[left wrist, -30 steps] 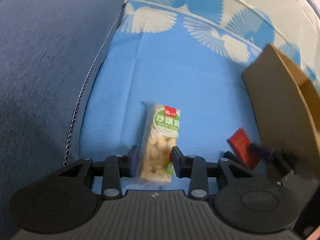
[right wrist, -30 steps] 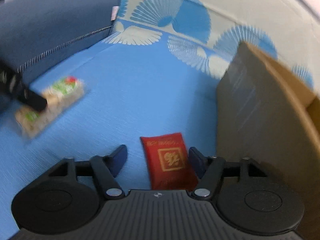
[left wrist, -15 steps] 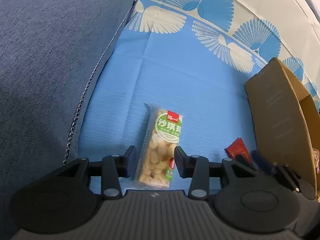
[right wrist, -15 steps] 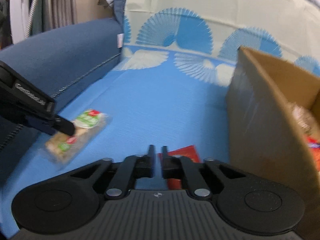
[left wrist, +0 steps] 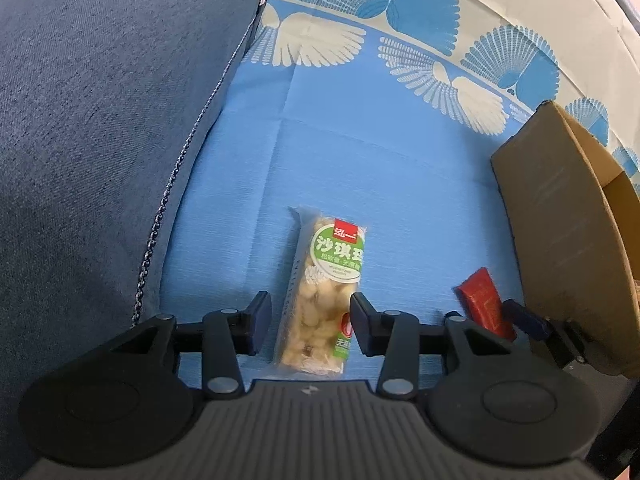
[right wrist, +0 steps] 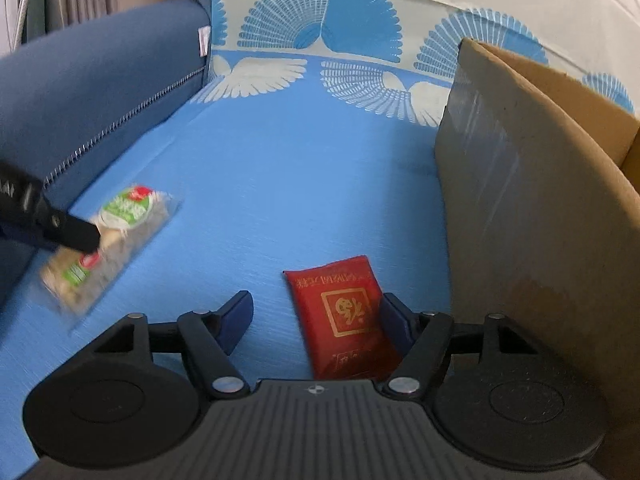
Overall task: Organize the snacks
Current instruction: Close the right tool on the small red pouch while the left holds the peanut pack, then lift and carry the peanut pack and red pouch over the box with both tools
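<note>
A clear-wrapped snack bar [left wrist: 328, 280] with a green label lies flat on the blue cloth between the fingers of my left gripper [left wrist: 308, 322]. There is a gap at the left pad, so nothing presses the bar, and the gripper is open. From the right wrist the same bar [right wrist: 116, 232] shows blurred under a left finger [right wrist: 76, 234]. A small red packet [right wrist: 344, 312] lies between the fingers of my right gripper [right wrist: 316, 312], close to the right pad. Those jaws are opening and do not press on it. The left wrist view shows that packet [left wrist: 480, 300] too.
An open cardboard box [right wrist: 540, 200] stands just right of the red packet, its wall close to my right gripper. A dark blue sofa cushion [left wrist: 100, 120] rises on the left. Fan-patterned blue cloth [left wrist: 360, 140] covers the seat and backrest.
The right jaws went from apart to nearly shut near the red packet, then spread wide around it. The left jaws widened slightly off the snack bar. The left hand stayed put.
</note>
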A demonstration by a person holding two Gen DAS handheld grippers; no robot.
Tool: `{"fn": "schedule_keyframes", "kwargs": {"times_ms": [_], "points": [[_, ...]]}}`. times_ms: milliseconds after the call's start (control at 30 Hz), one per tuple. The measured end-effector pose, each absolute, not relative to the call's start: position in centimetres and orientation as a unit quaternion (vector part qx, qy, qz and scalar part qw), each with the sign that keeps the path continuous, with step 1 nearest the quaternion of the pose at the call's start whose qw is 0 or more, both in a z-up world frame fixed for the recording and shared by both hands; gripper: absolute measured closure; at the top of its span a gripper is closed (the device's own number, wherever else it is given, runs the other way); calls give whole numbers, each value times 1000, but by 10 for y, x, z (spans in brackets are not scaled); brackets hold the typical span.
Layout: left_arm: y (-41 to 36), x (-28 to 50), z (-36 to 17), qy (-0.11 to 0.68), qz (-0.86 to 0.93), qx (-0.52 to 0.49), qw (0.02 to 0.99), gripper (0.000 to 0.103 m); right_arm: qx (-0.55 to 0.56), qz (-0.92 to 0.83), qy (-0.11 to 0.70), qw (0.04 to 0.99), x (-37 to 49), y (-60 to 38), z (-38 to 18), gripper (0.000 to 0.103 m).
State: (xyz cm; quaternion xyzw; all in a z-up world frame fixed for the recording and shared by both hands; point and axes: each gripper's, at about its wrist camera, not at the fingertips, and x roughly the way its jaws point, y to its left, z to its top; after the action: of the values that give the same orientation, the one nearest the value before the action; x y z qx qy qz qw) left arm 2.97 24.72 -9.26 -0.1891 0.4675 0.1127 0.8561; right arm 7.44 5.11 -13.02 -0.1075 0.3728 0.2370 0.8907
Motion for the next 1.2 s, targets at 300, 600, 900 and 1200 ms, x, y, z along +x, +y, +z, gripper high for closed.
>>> {"fn": "schedule_keyframes", "kwargs": {"times_ms": [300,600,900,1200], "points": [[246,30,-95,472,109,-185,855,51,-20,312,382,870,70,50,-122,32],[231,40,-106,498,95,-144,850,48,-74,273,393,875,73,53,-132,42],[227,40,-102,486,104,-128,858,63,-47,292,365,883,70,45,-119,58],[225,47,-110,514,95,-118,844,62,-69,292,392,870,72,52,-129,57]]}}
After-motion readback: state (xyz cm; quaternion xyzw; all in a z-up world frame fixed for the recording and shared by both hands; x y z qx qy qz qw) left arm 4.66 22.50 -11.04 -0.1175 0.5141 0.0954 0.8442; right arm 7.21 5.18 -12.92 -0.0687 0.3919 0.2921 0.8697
